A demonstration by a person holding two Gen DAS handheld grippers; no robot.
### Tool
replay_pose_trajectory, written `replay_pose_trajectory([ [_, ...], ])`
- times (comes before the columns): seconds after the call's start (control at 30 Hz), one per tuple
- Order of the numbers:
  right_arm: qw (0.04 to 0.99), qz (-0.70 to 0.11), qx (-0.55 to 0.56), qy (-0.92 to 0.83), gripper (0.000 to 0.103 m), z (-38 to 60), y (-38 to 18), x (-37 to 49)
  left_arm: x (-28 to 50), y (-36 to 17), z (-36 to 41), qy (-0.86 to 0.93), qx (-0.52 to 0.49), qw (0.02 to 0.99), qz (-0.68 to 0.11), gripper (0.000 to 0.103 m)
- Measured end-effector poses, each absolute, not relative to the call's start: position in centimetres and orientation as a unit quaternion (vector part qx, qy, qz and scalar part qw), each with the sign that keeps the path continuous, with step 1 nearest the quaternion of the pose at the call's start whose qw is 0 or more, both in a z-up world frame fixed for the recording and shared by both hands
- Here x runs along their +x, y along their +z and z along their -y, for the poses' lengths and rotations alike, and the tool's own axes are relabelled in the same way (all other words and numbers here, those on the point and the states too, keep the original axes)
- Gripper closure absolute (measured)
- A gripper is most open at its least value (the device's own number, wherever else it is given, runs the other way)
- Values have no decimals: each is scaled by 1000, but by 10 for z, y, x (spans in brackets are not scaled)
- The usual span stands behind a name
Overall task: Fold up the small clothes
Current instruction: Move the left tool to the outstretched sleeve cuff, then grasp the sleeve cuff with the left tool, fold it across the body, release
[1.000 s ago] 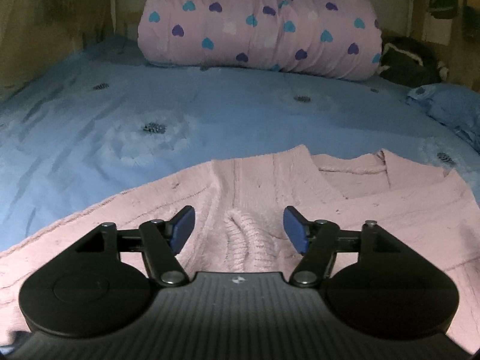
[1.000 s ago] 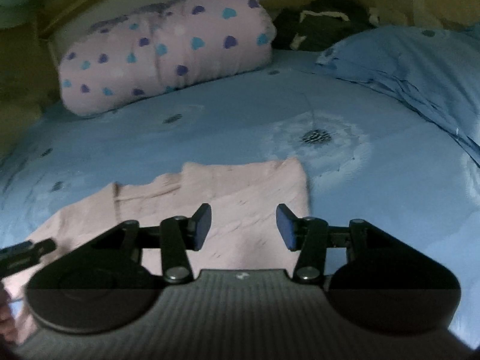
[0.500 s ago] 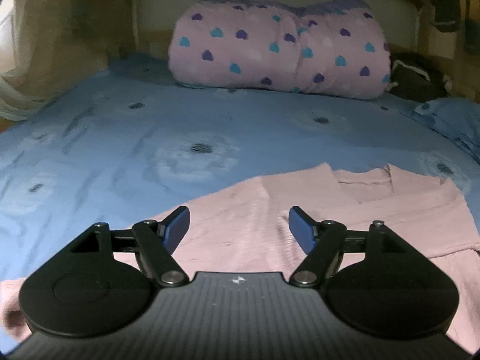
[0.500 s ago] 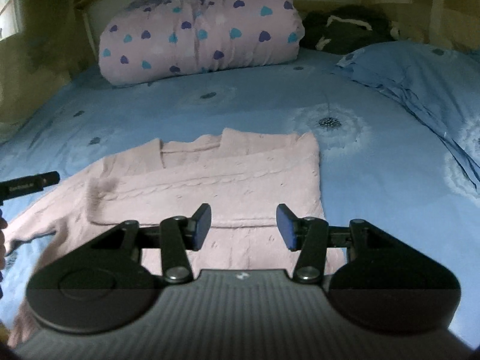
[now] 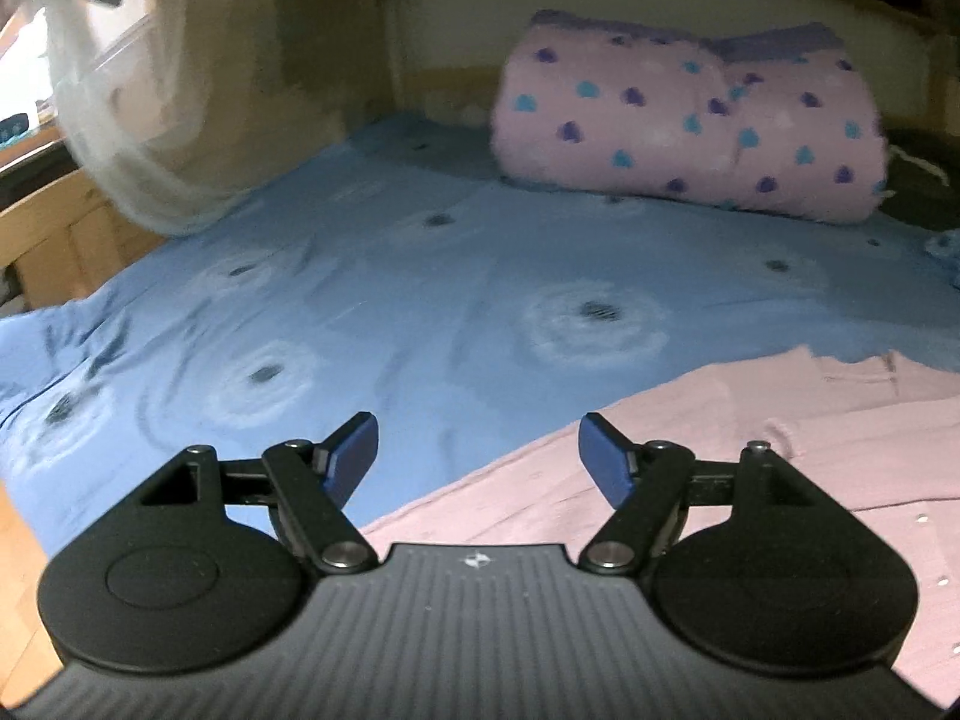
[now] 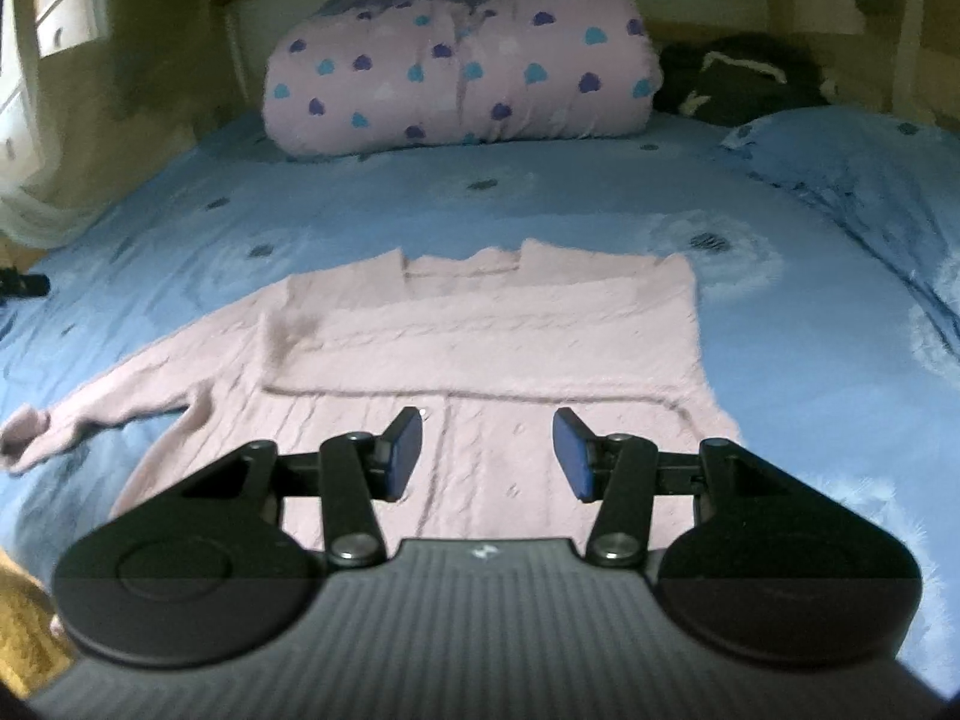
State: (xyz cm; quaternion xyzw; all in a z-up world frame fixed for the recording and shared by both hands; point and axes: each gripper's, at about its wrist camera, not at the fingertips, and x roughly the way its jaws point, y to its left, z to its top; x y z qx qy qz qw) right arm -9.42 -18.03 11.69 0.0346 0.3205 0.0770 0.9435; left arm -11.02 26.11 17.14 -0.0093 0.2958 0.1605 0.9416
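I see both the left gripper (image 5: 478, 450) and right gripper (image 6: 487, 450) spread apart, empty, above the pink sweater (image 6: 480, 330); a heart-print rolled quilt (image 6: 462, 54) and blue pillow (image 6: 864, 168) lie beyond on the blue sheet (image 5: 420, 276).

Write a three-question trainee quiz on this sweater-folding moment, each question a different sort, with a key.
1. True or false: the right gripper is clamped on the pink sweater.
2. Multiple choice: which sleeve of the sweater lies stretched out over the blue sheet in the right wrist view? A) the one toward the picture's left B) the one toward the picture's right C) neither
3. Fill in: the rolled quilt at the head of the bed is printed with ____.

Key: 1. False; both it and the left gripper are open and empty. 2. A; the other sleeve is folded across the body. 3. hearts.
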Motion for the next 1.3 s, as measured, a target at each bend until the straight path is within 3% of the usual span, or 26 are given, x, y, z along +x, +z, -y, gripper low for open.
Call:
replay_pose_trajectory([
  [0.6, 923, -374, 52, 74, 53, 167, 62, -106, -114, 59, -356, 262, -41, 880, -395, 25],
  [0.83, 919, -386, 47, 70, 53, 167, 47, -104, -118, 34, -366, 280, -53, 875, -391, 18],
  [1.0, 921, -380, 32, 72, 52, 162, 45, -104, -123, 26, -373, 251, -106, 892, -361, 19],
  [1.1, 922, -379, 35, 74, 47, 162, 43, -104, -121, 23, -368, 246, -95, 897, -354, 30],
  [1.17, 923, -377, 32, 73, 47, 161, 43, -104, -120, 24, -366, 241, -97, 900, -349, 56],
  [1.23, 923, -376, 30, 73, 47, 161, 43, -104, -119, 27, -366, 246, -107, 900, -342, 74],
  [1.3, 923, -377, 32, 74, 47, 161, 43, -104, -119, 31, -367, 250, -121, 901, -334, 77],
])
